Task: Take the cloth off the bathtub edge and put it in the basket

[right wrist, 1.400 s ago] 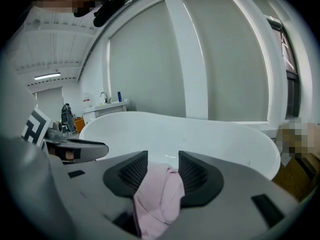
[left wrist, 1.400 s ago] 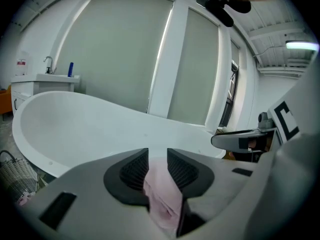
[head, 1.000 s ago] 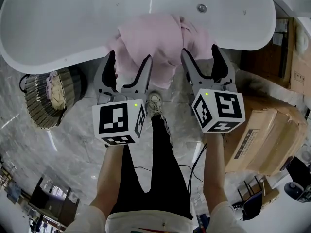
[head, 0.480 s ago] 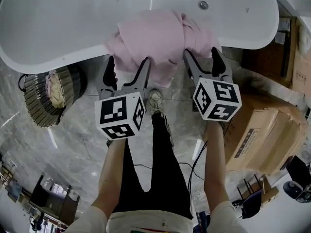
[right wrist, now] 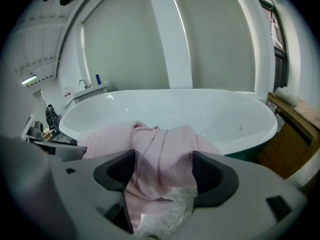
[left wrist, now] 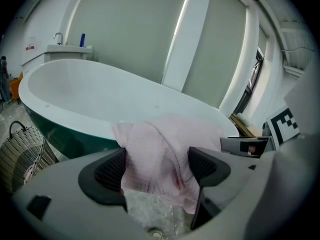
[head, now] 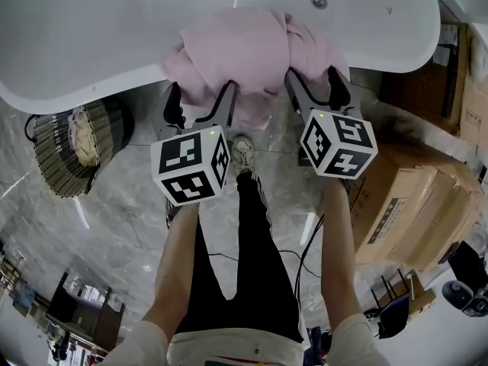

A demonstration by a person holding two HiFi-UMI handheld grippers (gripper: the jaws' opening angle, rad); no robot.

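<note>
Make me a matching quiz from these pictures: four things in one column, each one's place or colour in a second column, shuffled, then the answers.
Things:
1. cloth
2. bathtub
3. basket
4. cardboard box

Places and colours:
A. brown, on the floor at the right of the head view
B. white, across the top of the head view
C. pink, draped over the bathtub's edge
D. woven, on the floor at the left of the head view

Pairs: 1-C, 2-B, 3-D, 4-A

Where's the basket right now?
In the head view the basket sits on the floor at far left, beside the bathtub and well left of the cloth draped over its edge.
</note>
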